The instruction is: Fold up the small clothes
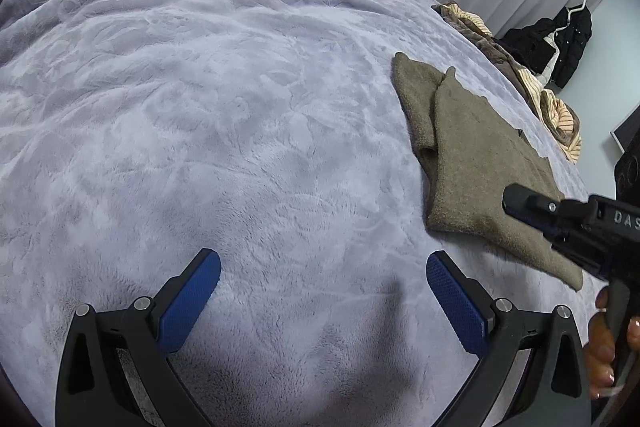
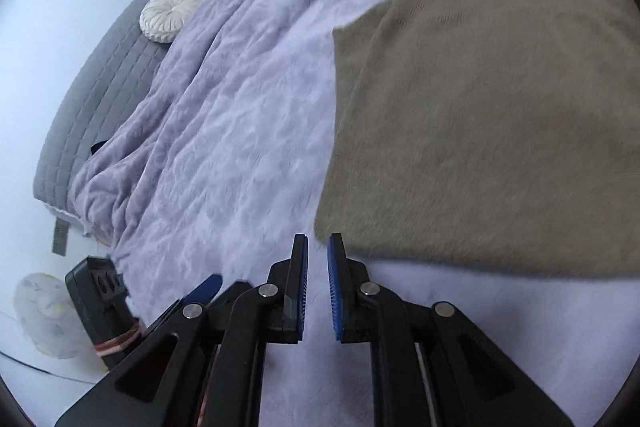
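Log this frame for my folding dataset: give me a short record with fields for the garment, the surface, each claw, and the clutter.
garment: brown knit sweater, lying flat on the bed, one sleeve folded across the body
surface: lilac plush blanket covering the bed
left claw: open wide, nothing between the pads, over bare blanket beside the sweater
right claw: narrow gap, nothing held, near the sweater's edge
clutter: striped clothes heaped at the bed's far edge; round white cushion by the headboard
fold state: partly done
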`<state>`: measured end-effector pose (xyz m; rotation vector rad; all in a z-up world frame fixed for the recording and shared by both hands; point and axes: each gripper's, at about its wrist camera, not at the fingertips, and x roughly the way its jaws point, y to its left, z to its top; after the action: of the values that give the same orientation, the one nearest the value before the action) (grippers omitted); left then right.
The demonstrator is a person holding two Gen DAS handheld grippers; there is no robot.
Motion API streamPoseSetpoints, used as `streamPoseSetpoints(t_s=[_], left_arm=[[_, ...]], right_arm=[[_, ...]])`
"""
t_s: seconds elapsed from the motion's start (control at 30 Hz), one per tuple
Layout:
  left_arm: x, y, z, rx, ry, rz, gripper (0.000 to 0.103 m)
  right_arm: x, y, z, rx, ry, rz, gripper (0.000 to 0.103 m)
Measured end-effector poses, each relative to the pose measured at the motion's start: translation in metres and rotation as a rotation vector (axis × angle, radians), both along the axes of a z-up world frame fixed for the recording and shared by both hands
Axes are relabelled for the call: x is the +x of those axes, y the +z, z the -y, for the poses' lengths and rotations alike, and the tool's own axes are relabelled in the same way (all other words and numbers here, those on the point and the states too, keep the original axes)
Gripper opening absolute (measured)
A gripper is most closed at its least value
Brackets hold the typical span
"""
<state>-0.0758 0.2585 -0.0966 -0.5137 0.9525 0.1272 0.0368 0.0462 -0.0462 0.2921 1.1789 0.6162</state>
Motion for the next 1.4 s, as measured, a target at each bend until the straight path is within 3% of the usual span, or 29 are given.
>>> streamPoseSetpoints(t_s=[0.07, 0.13, 0.2, 0.23, 0.47, 0.87, 0.9, 1.0, 1.4], left_arm=[[0.0, 0.0, 0.0, 0.002, 0.001, -0.006, 0.103], [0.0, 0.0, 0.0, 0.006, 0.003, -0.01, 0.103], [0.001, 0.0, 0.0, 0.012, 0.002, -0.017, 0.103], [0.002, 0.0, 0.001, 0.019, 0.0, -0.02, 0.103], [0.004, 0.001, 0.006, 0.056, -0.009, -0.046, 0.103], [0.005, 0.005, 0.018, 0.108, -0.019, -0.091, 0.103], [0.005, 0.005, 0.019, 0.111, -0.022, -0.094, 0.103], [0.006, 0.008, 0.023, 0.12, -0.031, -0.104, 0.103], [0.027, 0.022, 0.054, 0.149, -0.113, -0.109, 0.103]], right_arm=[[0.015, -0.003, -0.005, -0.065, -0.015, 0.031, 0.013], [0.026, -0.024, 0.002, -0.117, -0.032, -0.017, 0.013], [0.026, -0.049, 0.012, -0.097, -0.042, -0.114, 0.013], [0.023, -0.051, 0.019, -0.066, -0.061, -0.109, 0.013], [0.001, -0.039, 0.042, -0.037, -0.013, -0.112, 0.013], [-0.028, -0.028, 0.092, 0.029, -0.085, -0.145, 0.013], [-0.029, -0.029, 0.097, 0.031, -0.093, -0.148, 0.017], [-0.033, -0.031, 0.11, 0.051, -0.125, -0.163, 0.048], [-0.042, -0.038, 0.145, 0.15, -0.189, -0.188, 0.048]])
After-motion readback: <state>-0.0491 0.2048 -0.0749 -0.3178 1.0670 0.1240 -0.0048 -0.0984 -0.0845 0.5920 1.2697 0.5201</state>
